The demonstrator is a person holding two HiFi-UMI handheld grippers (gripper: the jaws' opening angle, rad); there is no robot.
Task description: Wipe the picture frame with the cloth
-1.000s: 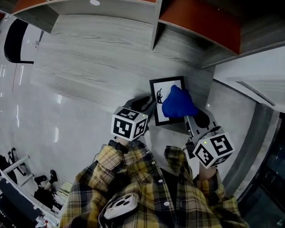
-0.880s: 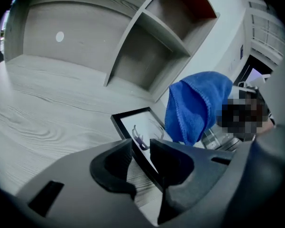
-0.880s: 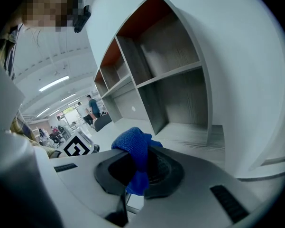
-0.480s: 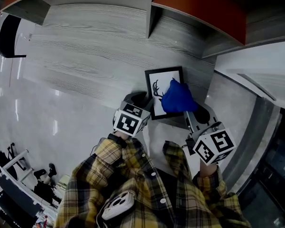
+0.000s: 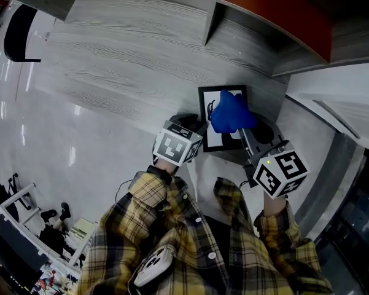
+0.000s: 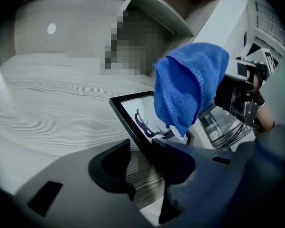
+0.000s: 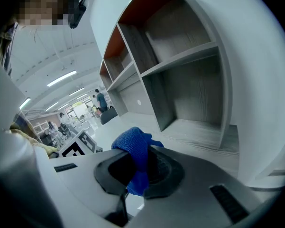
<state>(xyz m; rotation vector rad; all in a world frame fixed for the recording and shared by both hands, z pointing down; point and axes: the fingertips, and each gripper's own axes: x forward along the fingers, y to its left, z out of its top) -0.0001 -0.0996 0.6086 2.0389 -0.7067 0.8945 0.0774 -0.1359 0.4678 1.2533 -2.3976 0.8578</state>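
The picture frame (image 5: 220,120) is black with a white antler print and lies on the grey wood table (image 5: 123,60). In the left gripper view the picture frame (image 6: 133,115) runs its near edge along the right jaw. The left gripper (image 5: 195,128) (image 6: 144,167) is at the frame's left edge and its jaws are opening; table grain shows in the gap, and no pad presses on the frame. The right gripper (image 5: 240,131) (image 7: 137,170) is shut on the blue cloth (image 5: 230,112) (image 7: 133,146). The cloth (image 6: 189,82) hangs over the frame's right part.
Open shelf compartments with orange backs (image 5: 270,17) stand along the table's far edge. A white cabinet (image 5: 337,97) closes the right side. The person's yellow plaid shirt (image 5: 184,238) fills the bottom of the head view. Bare table stretches to the left.
Both grippers have sunk toward the table with the frame. The cloth stays over the frame's right part. The left gripper sits lower at the frame's left edge.
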